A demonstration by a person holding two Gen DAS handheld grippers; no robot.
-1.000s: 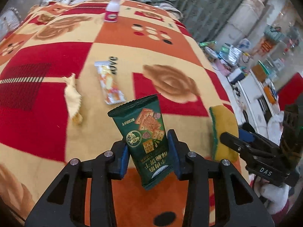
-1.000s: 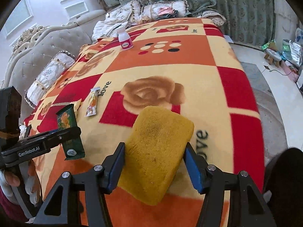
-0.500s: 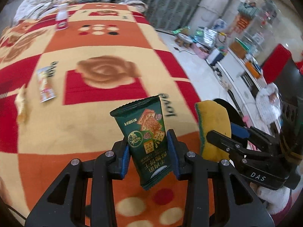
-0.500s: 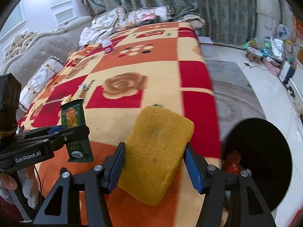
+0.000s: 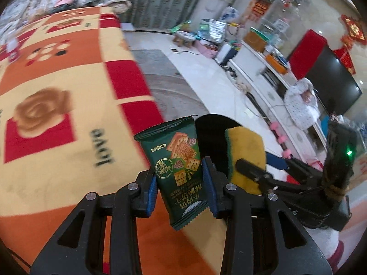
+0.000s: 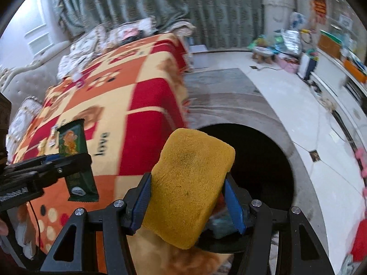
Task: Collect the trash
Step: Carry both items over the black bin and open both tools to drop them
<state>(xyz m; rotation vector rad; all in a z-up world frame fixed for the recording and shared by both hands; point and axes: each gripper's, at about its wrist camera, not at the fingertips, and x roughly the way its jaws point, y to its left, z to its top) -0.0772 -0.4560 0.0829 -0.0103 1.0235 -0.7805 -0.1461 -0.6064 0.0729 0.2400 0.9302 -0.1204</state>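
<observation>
My left gripper [image 5: 180, 181] is shut on a dark green cracker packet [image 5: 175, 162], held upright over the blanket's edge; the packet [image 6: 75, 158] also shows at the left of the right wrist view. My right gripper [image 6: 187, 194] is shut on a yellow sponge [image 6: 190, 183], which hangs above the round black bin [image 6: 259, 162] on the floor. In the left wrist view the sponge [image 5: 247, 151] sits just right of the packet, with the bin [image 5: 213, 133] behind both. Some red and teal rubbish lies in the bin, mostly hidden by the sponge.
A red, orange and cream patterned blanket [image 5: 57, 87] covers the bed at the left, with a small wrapper [image 6: 54, 137] and a white bottle [image 5: 11, 48] far back on it. Pale tiled floor [image 6: 275, 96], a low white cabinet [image 5: 259, 73] and clutter lie to the right.
Both grippers have swung right from over the bed toward its edge, carrying the packet and the sponge. The black bin has come into view beneath the sponge.
</observation>
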